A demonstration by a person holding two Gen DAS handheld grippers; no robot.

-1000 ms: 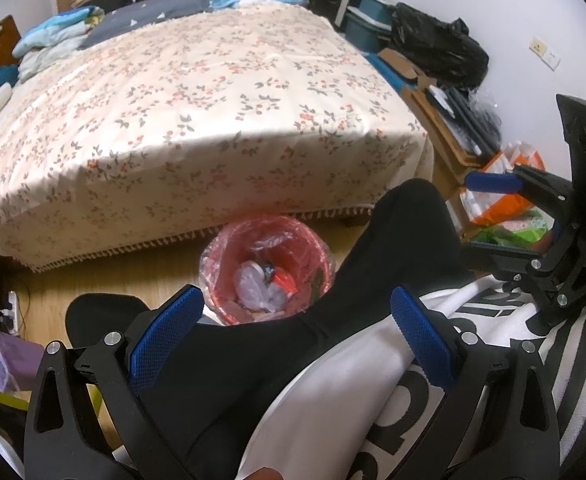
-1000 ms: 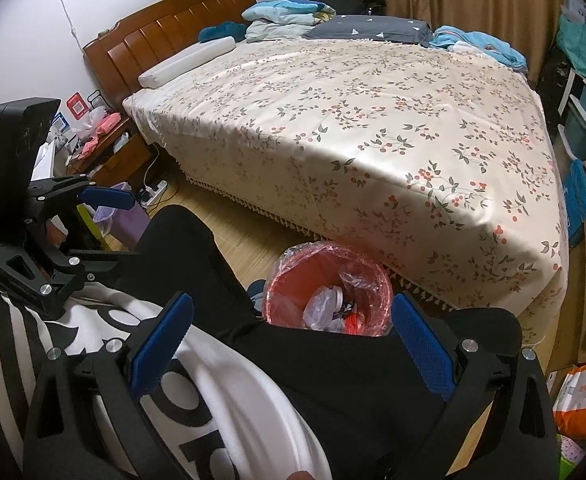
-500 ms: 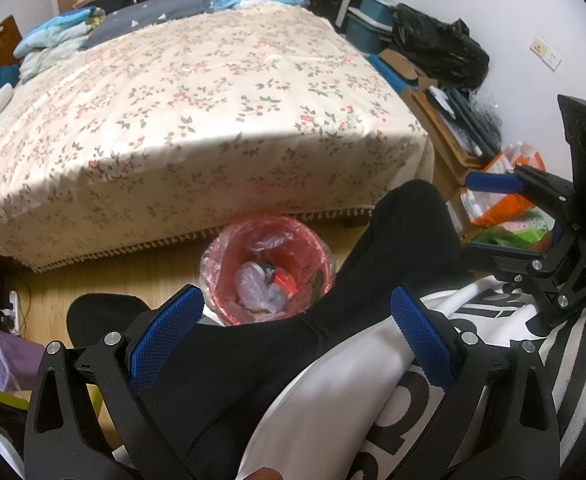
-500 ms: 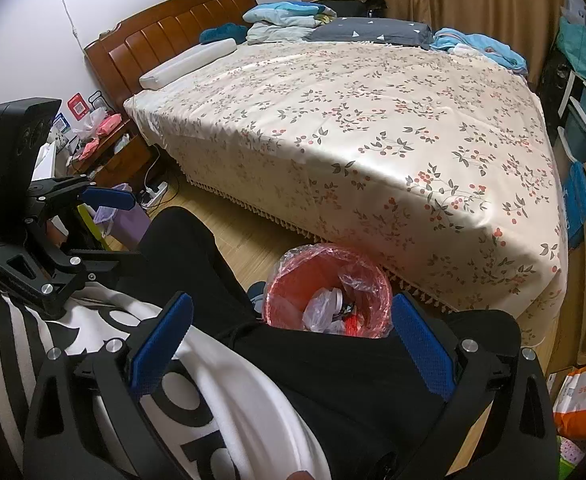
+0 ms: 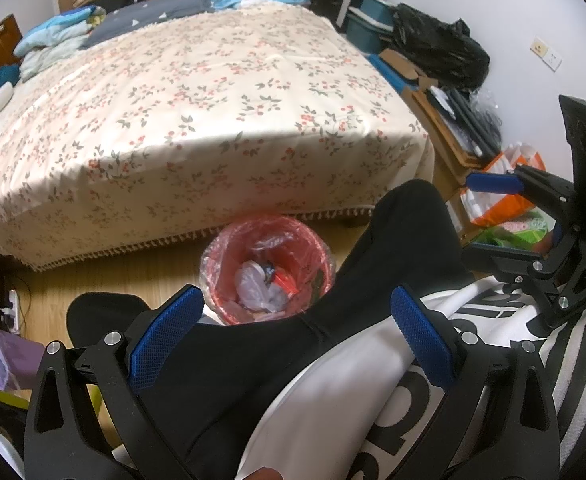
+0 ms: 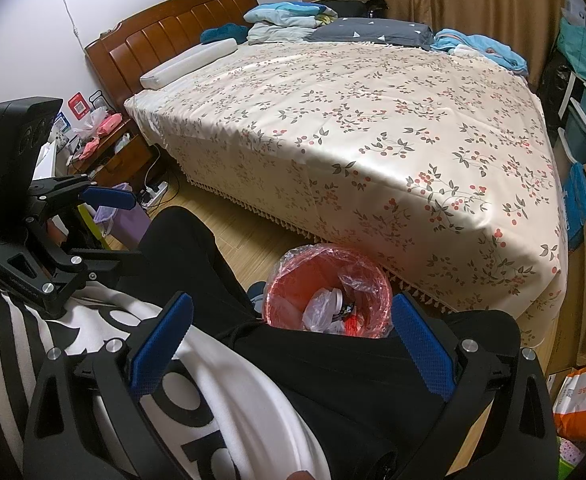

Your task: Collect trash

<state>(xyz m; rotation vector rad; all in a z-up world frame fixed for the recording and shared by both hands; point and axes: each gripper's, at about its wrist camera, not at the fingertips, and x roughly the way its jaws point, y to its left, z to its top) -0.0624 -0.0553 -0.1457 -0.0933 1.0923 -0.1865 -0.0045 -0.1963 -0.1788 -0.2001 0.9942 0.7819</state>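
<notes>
A red trash bin lined with a pink plastic bag stands on the wooden floor at the foot of the bed; it also shows in the right wrist view. Inside lie crumpled plastic and wrappers. My left gripper is open and empty, held above the person's black-trousered legs, short of the bin. My right gripper is open and empty, also above the lap. Each gripper shows in the other's view: the right one and the left one.
A large bed with a floral cover fills the room behind the bin. Boxes, a black bag and an orange shopping bag crowd the right wall. A nightstand and a purple bag stand on the left.
</notes>
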